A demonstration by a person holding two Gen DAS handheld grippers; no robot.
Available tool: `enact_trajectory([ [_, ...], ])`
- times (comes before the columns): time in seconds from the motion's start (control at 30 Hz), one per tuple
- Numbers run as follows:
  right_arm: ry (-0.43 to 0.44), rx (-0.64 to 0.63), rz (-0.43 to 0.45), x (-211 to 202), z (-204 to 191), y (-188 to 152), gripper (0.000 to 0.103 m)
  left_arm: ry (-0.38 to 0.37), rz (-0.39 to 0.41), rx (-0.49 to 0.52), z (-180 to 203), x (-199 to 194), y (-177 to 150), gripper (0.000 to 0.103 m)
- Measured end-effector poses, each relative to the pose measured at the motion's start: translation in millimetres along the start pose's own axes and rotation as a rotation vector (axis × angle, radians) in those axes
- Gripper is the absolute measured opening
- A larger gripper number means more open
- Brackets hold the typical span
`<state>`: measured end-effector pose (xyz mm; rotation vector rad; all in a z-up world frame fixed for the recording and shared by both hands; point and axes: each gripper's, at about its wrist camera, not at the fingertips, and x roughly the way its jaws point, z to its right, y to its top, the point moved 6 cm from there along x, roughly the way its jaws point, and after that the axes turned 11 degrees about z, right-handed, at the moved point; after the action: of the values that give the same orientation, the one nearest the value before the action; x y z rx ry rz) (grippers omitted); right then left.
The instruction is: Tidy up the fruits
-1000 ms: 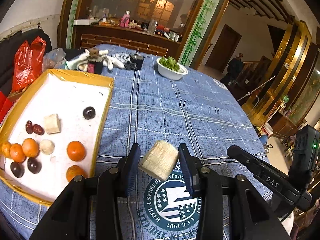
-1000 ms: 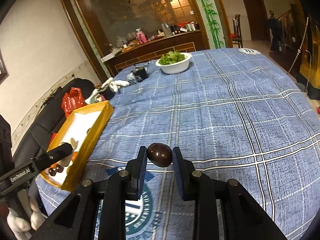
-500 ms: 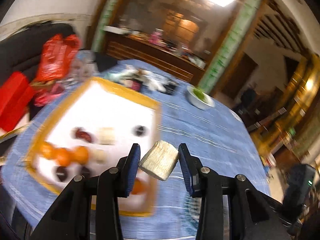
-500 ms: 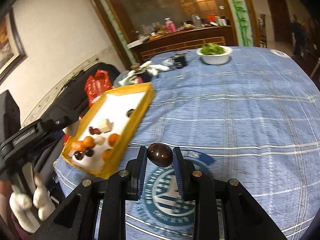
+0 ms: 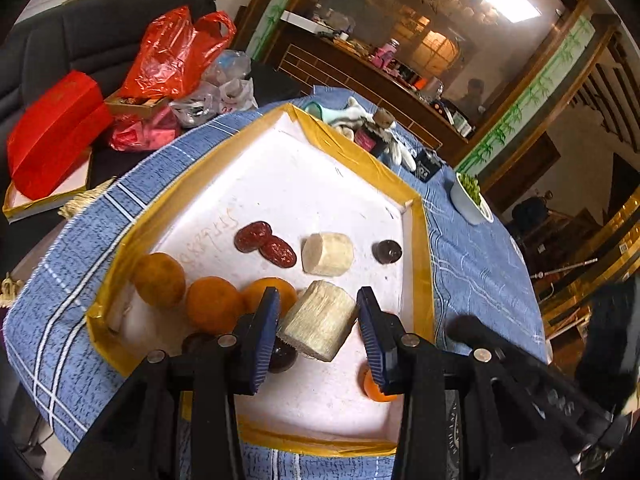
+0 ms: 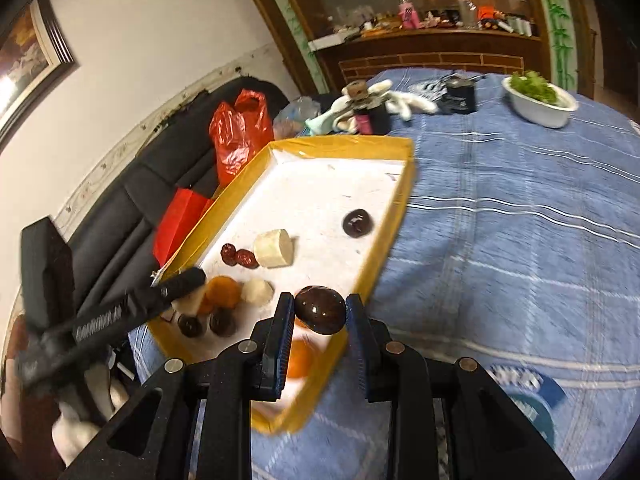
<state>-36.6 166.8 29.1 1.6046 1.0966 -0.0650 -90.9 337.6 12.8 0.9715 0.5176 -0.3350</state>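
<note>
My left gripper (image 5: 318, 326) is shut on a pale fibrous sugarcane chunk (image 5: 318, 326) and holds it above the yellow-rimmed white tray (image 5: 420, 240). The tray holds oranges (image 5: 214, 308), two red dates (image 5: 266, 242), another pale chunk (image 5: 328, 254) and dark round fruits (image 5: 387, 251). My right gripper (image 6: 320, 314) is shut on a dark brown round fruit (image 6: 320, 314) over the tray's near right rim (image 6: 384, 248). The left gripper's body (image 6: 116, 316) shows in the right wrist view at the tray's left.
A white bowl of greens (image 6: 540, 100) stands at the far side of the blue checked tablecloth (image 6: 520, 220). Gloves and a small dark jar (image 6: 368, 108) lie behind the tray. A red plastic bag (image 5: 172, 52) and a red box (image 5: 52, 132) sit on the dark sofa.
Both grippers have swung left from the open tablecloth to over the tray, each keeping hold of its item. The tray now fills the left wrist view.
</note>
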Motion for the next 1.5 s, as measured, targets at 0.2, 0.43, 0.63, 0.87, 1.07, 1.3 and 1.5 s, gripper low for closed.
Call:
enact_trajectory([
  [0.2, 0.006, 0.002, -0.066, 51, -7, 6, 0.031, -0.009, -0.008, 0.013, -2, 2, -2, 0.056],
  [0.43, 0.019, 0.032, -0.05, 53, -6, 7, 0.038, -0.003, 0.058, -0.006, -6, -15, 10, 0.068],
  [0.63, 0.015, 0.035, 0.04, 14, -2, 15, 0.051, -0.006, 0.093, 0.06, 21, -31, 7, 0.069],
  [0.87, -0.07, 0.025, 0.15, -52, 21, -9, 0.061, 0.106, 0.239, 0.354, 95, -63, -13, 0.088],
  [1.07, -0.21, 0.044, 0.208, -100, 66, -34, 0.062, 0.134, 0.262, 0.469, 149, -70, -37, 0.094],
  [1.3, -0.258, 0.134, 0.249, -134, 107, -48, 0.065, 0.125, 0.262, 0.525, 192, -80, -58, 0.095],
  [1.5, -0.28, 0.114, 0.277, -152, 111, -57, 0.068, 0.116, 0.239, 0.551, 213, -80, -74, 0.096],
])
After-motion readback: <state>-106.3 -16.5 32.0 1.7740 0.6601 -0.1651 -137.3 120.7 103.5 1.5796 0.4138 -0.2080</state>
